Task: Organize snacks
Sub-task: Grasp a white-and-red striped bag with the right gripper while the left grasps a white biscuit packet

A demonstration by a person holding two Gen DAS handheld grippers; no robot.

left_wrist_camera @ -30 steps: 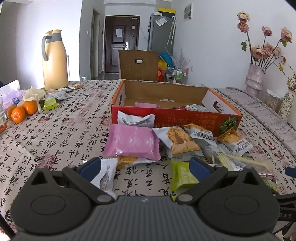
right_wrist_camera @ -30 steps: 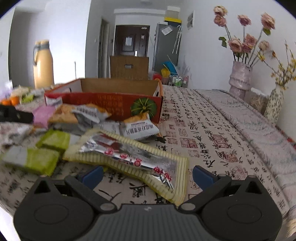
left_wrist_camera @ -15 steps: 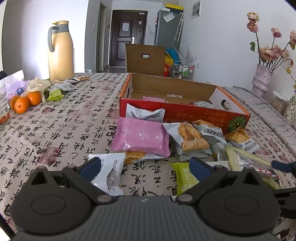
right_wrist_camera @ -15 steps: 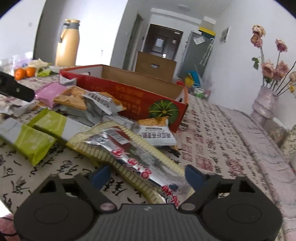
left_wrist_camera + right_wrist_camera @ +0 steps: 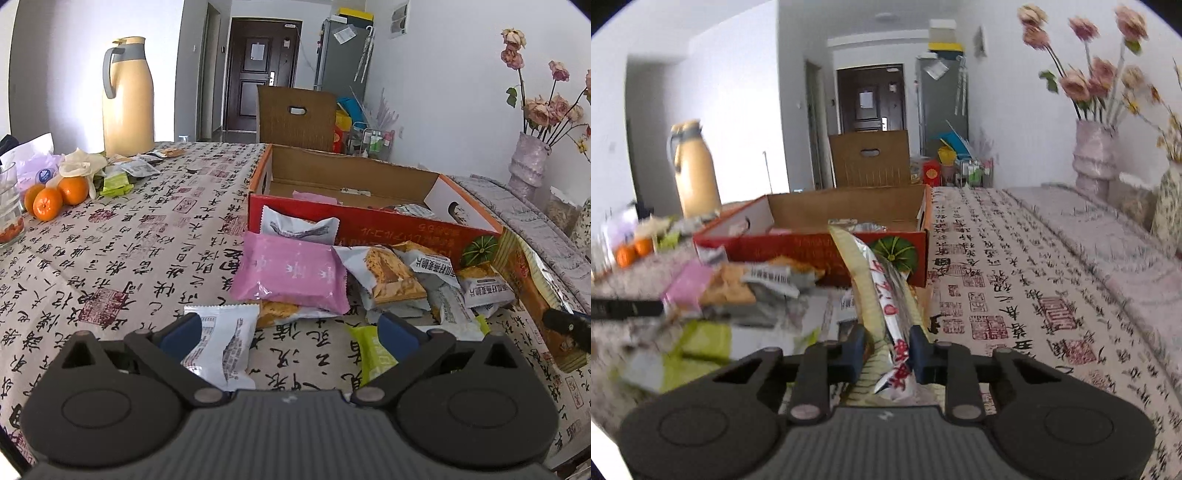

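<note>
- Between closed fingers of right gripper (image 5: 886, 349): long yellow snack packet (image 5: 875, 288), lifted, pointing toward cardboard box (image 5: 812, 247).
- Above loose snacks before box: left gripper (image 5: 290, 332), fingers spread apart, holding nothing.

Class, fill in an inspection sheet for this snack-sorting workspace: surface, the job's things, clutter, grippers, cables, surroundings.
Surface: table under a calligraphy-print tablecloth.
Job's things: open red cardboard box with a few packets inside; loose snacks in front of it, including a pink packet and a white fish-print packet.
Clutter: oranges, yellow thermos jug.
Grippers: left gripper open, holding nothing; right gripper shut on a long yellow-edged packet.
Cables: nothing seen.
Surroundings: flower vase, dark door, grey fridge.
</note>
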